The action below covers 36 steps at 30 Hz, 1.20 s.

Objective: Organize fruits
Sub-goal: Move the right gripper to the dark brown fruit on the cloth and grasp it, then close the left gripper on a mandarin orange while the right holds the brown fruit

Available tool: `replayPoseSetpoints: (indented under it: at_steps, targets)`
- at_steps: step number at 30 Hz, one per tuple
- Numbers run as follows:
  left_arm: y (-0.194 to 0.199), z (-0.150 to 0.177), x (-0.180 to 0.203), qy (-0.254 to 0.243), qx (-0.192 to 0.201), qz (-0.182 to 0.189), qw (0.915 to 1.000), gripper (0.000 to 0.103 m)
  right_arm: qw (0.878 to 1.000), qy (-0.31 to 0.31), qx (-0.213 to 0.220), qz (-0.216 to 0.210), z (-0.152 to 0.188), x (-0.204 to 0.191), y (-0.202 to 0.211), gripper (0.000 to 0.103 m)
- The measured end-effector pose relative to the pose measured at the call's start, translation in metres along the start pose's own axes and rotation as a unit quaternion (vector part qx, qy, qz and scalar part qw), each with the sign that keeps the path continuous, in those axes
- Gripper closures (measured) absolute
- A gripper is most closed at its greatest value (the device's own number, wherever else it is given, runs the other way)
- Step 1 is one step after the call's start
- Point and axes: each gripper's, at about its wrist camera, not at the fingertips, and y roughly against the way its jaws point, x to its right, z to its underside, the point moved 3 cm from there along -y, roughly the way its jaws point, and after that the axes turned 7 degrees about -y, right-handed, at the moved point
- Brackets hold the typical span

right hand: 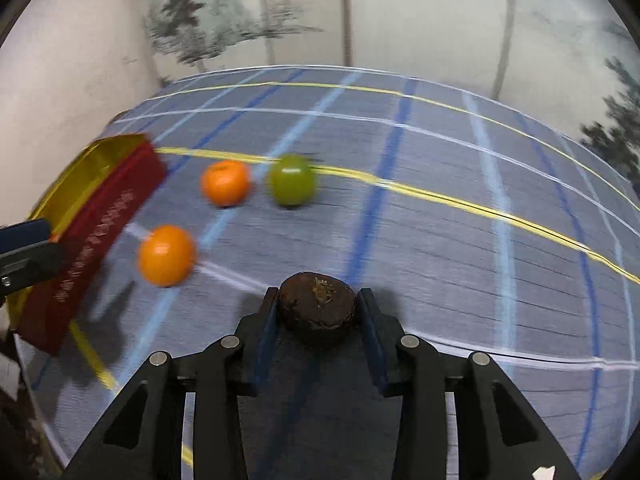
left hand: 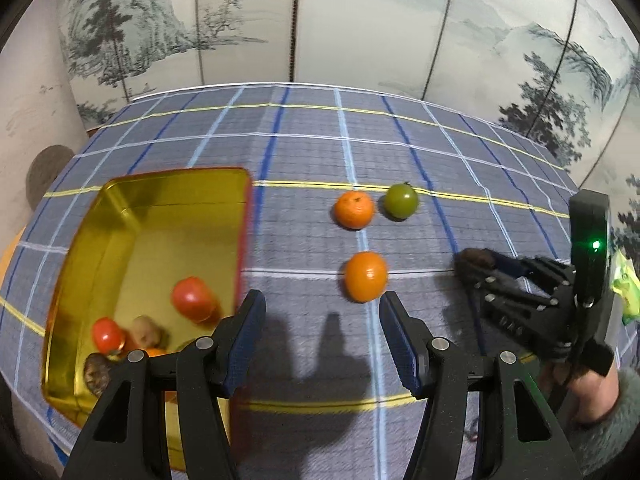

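Left gripper: your left gripper [left hand: 322, 316] hangs with its jaws apart and nothing between them, above the checked cloth [left hand: 304, 140].
Right gripper: your right gripper [right hand: 318, 316] has a dark brown fruit [right hand: 318, 312] between its jaws, both pads pressed against its sides.
Tin: the gold tin [left hand: 100, 216] with red outer walls sits on the cloth, just left of your left gripper.
Fruit in the tin: two red fruits [left hand: 194, 298] [left hand: 106, 334] and a pale brown one [left hand: 146, 332] lie near its front end; other pieces are partly hidden behind your left finger.
Loose fruit: one orange [left hand: 366, 276] lies just beyond your left fingertips; a second orange [left hand: 354, 210] and a green fruit [left hand: 401, 201] sit side by side farther back.
Background: a painted folding screen [left hand: 360, 20] stands behind the table.
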Motion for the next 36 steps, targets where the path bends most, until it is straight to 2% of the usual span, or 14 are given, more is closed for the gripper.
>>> replayPoseSetpoints:
  at_steps: [5,10,17,26,30,36]
  targets:
    - [-0.018,-0.006,0.016,-0.010,-0.008,0.013,0.9998,0.043,0.998,-0.021,0.013,0.054,0.000,0.048,0.006,0.067]
    - [-0.034,-0.008,0.025,-0.015,-0.020,0.016,0.9996,0.043,0.996,-0.052,0.017,0.063,0.000,0.074,0.009,0.068]
    - [-0.054,-0.011,0.033,-0.027,-0.028,0.004,0.9992,0.046,0.996,-0.055,0.018,0.062,-0.001,0.074,0.010,0.067]
    - [-0.074,-0.010,0.035,-0.029,-0.038,0.002,0.9988,0.056,0.996,-0.056,0.018,0.060,0.000,0.075,0.009,0.067]
    - [-0.079,-0.009,0.035,-0.031,-0.038,-0.002,0.9988,0.068,0.996,-0.055,0.018,0.061,0.000,0.075,0.008,0.067]
    - [-0.076,-0.006,0.038,-0.039,-0.032,-0.007,0.9987,0.070,0.996,-0.054,0.018,0.063,0.000,0.074,0.008,0.067]
